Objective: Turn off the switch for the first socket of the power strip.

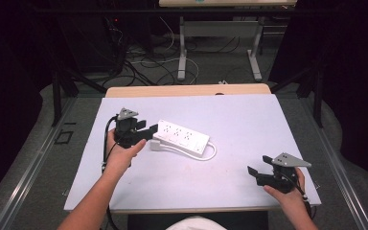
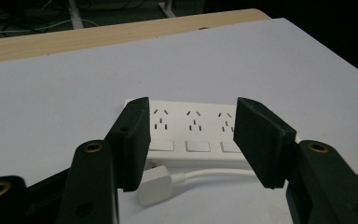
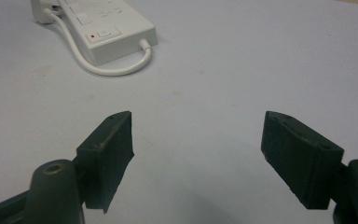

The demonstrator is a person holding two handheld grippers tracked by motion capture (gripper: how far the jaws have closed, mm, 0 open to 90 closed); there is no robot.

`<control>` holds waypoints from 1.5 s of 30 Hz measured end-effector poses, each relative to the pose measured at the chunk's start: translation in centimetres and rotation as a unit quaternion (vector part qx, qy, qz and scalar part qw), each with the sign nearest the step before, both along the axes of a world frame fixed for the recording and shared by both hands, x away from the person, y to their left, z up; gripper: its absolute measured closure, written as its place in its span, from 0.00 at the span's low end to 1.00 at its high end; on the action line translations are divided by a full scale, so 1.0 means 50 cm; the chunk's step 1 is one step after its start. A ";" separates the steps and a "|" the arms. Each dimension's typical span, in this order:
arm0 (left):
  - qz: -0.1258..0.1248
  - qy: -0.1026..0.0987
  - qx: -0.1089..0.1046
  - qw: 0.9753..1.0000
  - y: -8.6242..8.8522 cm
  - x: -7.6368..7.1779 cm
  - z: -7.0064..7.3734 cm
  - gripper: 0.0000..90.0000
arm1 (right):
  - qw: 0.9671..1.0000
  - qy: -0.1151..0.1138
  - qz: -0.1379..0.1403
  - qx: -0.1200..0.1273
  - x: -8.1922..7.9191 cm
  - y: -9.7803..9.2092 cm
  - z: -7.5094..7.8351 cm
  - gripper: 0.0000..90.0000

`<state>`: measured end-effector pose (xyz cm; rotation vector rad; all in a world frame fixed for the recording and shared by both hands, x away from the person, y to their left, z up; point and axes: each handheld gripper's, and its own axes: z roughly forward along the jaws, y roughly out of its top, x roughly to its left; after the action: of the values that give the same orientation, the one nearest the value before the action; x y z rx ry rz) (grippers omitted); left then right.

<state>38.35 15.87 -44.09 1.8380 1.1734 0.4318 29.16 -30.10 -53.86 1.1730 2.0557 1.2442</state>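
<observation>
**Left claw lines up on the power strip's end**

The wide pale lilac surface (image 1: 239, 124) carries one thing: a long white plastic power strip (image 1: 182, 137) with three visible socket groups and a row of rocker switches, lying left of centre at a slight angle. Its white cable (image 1: 210, 154) loops out of the far end, curves back along the near side and ends in a white plug (image 1: 156, 144) lying by the strip's left end.

The strip looks rigid, fairly light and smooth-sided, so I judge it could slide or swivel if pinched off-centre. The short end or the long edges seem the best hold; the cable is limp and would only drag behind.

The left claw (image 2: 191, 140) hovers at that left end, spread, holding nothing. The right claw (image 3: 196, 154) waits well apart near the front right corner, also spread wide and empty.
</observation>
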 end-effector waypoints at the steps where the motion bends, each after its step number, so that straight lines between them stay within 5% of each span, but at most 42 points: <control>1: -0.005 0.006 0.004 1.000 0.000 0.003 0.002 0.52 | 1.000 0.000 0.000 0.000 0.000 0.000 0.000 0.27; 12: 0.002 0.014 -0.014 1.000 -0.028 0.029 -0.004 0.58 | 1.000 -0.001 0.001 0.003 0.000 0.002 -0.001 0.27; 30: -0.026 0.039 -0.007 0.999 -0.084 0.056 -0.006 0.77 | 1.000 0.002 0.003 0.006 0.001 0.001 -0.001 0.27; 45: -0.043 0.060 0.028 0.997 -0.128 0.074 -0.027 0.92 | 1.000 0.005 0.002 0.007 0.001 -0.001 -0.002 0.27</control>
<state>42.03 9.46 -45.43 1.9789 1.1676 0.3112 29.24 -30.15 -53.95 1.1845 2.0613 1.2580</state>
